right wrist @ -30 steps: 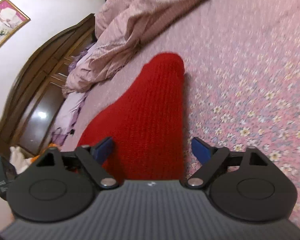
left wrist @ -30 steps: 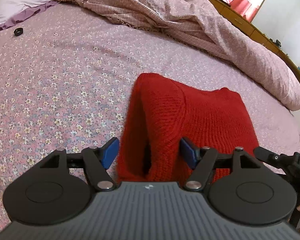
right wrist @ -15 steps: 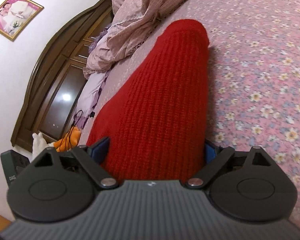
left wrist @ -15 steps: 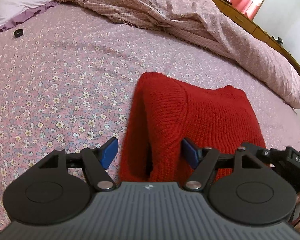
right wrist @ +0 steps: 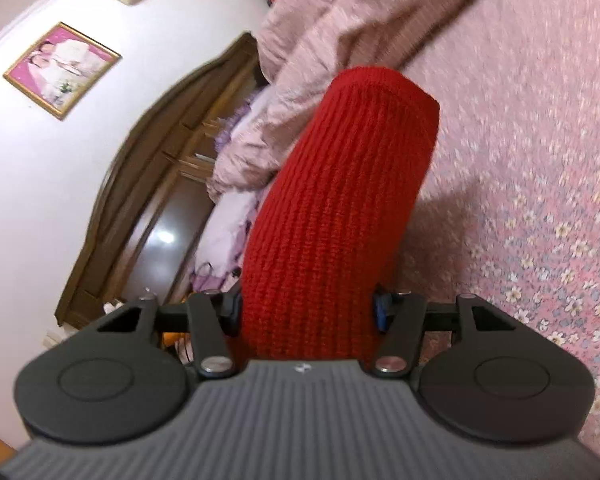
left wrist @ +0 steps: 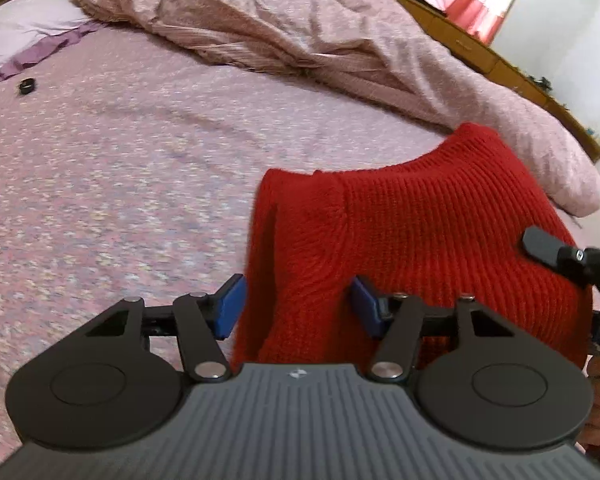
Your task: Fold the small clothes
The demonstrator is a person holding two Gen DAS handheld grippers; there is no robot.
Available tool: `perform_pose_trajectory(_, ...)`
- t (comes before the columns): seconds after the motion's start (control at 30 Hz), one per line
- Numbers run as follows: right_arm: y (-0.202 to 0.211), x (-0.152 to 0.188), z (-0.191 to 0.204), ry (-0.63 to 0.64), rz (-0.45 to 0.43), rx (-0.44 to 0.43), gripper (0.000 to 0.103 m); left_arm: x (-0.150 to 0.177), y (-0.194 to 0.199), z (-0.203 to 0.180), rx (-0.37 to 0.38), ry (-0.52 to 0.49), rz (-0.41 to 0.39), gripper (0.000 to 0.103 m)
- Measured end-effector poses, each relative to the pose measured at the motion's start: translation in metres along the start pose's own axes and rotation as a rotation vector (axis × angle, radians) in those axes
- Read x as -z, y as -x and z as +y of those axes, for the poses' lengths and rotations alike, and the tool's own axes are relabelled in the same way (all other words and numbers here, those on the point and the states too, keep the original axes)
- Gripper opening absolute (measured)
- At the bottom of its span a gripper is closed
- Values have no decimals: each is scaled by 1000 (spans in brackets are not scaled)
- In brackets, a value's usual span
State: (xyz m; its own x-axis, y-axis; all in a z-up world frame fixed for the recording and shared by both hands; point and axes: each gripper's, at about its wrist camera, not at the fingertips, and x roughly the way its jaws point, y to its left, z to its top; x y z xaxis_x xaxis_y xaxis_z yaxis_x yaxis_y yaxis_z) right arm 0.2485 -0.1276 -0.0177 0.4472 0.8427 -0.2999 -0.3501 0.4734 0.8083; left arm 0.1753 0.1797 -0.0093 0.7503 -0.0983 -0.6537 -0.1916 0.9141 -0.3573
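**A:** Left wrist view first: the left tongs [left wrist: 296,306] are closing on the near left edge of the red knit sweater [left wrist: 412,236], with a thick fold of it between the blue pads [left wrist: 230,306]. The pads look to be against the wool, though the knit hides how firmly.

**B:** And the right tongs [right wrist: 306,314]?

**A:** Also closing, and the wool fills the whole gap between them. From that camera the sweater rises straight ahead of the tongs as a rounded roll, lifted off the flowered bedsheet [right wrist: 540,200] with its shadow below.

**B:** So both near corners are taken. I'd judge the step is carrying that near edge over to make the fold.

**A:** Agreed. To do it well, let both grips settle fully before pulling; bulky knit can creep out of a half-made pinch.

**B:** Keep the two tongs level with each other, too. In the left view the far side beyond the right tongs [left wrist: 556,254] sits higher, so the edge could land skewed.

**A:** And carry it away from the tongs toward the crumpled quilt [left wrist: 300,36], laying it down before letting go.
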Motion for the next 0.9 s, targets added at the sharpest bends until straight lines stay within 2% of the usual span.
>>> perform_pose_trajectory(0.13, 33, -5, -1, -9, -49, 0, 58, 7, 2, -26, 58, -39, 7, 64)
perform_pose_trajectory(0.43, 116, 2, -29, -51, -93, 93, 58, 41, -4, -95, 196, -123, 91, 64)
perform_pose_trajectory(0.67, 148, 7, -74, -136, -63, 123, 59, 63, -13, -126, 186, -182, 135, 64)
perform_pose_trajectory(0.8, 144, 10, -101, -173, -53, 185, 60, 67, -19, -130, 161, -205, 138, 65)
perform_pose_trajectory(0.9, 136, 16, -110, -137, -35, 247, 64, 66, -23, -131, 157, -215, 144, 65)
